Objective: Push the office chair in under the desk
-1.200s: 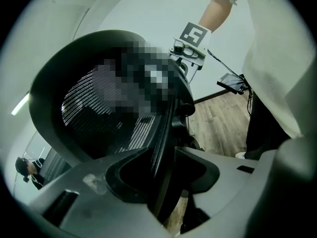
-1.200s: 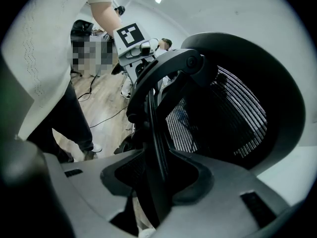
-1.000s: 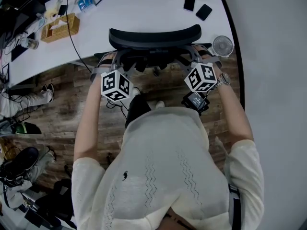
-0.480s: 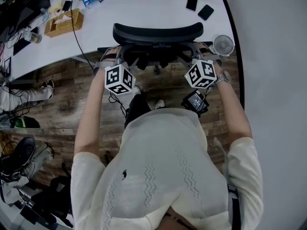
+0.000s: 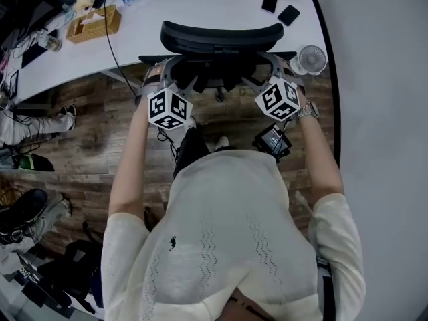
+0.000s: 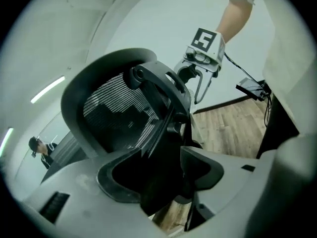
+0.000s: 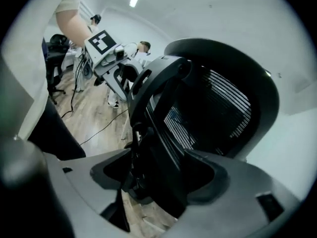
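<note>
The black mesh-backed office chair (image 5: 221, 37) stands at the edge of the white desk (image 5: 194, 9), its backrest top overlapping the desk's rim in the head view. My left gripper (image 5: 160, 82) holds the left side of the chair's back frame (image 6: 163, 133), my right gripper (image 5: 282, 75) the right side (image 7: 148, 133). In each gripper view a dark frame strut sits between the jaws, which are shut on it. The left gripper view shows the right gripper (image 6: 200, 78) across the chair; the right gripper view shows the left gripper (image 7: 116, 76). The seat and wheels are hidden.
On the desk lie two phones (image 5: 269, 2), a wicker tissue box (image 5: 95, 24) and cables. A small white fan (image 5: 307, 60) stands at the desk's right end by the grey wall (image 5: 381, 112). A black device (image 5: 271, 139) hangs at my right wrist. The floor is wood planks (image 5: 87, 146).
Both grippers and the chair have moved forward toward the desk; the backrest top now lies further over the desk's edge. Both grips are unchanged.
</note>
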`<act>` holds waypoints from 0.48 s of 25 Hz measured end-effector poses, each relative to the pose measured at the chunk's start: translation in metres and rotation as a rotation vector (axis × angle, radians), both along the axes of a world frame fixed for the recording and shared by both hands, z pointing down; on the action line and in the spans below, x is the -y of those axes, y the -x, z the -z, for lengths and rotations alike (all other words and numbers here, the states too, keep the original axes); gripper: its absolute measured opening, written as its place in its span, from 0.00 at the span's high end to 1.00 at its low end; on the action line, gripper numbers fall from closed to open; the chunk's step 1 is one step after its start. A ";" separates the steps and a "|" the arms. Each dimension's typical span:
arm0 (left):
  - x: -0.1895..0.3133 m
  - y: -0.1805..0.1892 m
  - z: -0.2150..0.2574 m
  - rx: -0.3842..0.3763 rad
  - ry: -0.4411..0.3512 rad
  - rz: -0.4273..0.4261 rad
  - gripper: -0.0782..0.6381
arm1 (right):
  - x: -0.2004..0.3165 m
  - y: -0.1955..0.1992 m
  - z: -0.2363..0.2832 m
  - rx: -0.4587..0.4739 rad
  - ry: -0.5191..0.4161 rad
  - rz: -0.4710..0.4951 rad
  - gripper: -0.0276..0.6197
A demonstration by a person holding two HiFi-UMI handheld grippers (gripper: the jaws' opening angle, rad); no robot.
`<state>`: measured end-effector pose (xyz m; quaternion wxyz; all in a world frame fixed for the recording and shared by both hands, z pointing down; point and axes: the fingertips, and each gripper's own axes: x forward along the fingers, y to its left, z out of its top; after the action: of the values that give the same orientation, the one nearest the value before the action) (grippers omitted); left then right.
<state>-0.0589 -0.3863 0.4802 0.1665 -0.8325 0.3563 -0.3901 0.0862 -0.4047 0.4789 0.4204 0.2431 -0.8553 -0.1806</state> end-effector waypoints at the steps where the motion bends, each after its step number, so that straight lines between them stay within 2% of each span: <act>1: -0.004 0.001 0.001 -0.032 0.000 0.019 0.55 | -0.003 -0.002 0.002 0.039 0.005 -0.024 0.45; 3: -0.013 0.002 -0.002 -0.090 0.023 0.052 0.56 | -0.011 -0.006 0.006 0.117 0.035 -0.067 0.46; 6: -0.028 -0.003 -0.009 -0.189 0.090 0.104 0.56 | -0.030 -0.013 0.003 0.191 0.129 -0.114 0.50; 12: -0.054 -0.013 -0.011 -0.411 0.174 0.217 0.72 | -0.071 -0.027 -0.014 0.320 0.259 -0.203 0.60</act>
<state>-0.0456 -0.3321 0.4910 -0.0246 -0.8625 0.4352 -0.2572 0.1133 -0.3337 0.4924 0.3231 0.2975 -0.8983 0.0151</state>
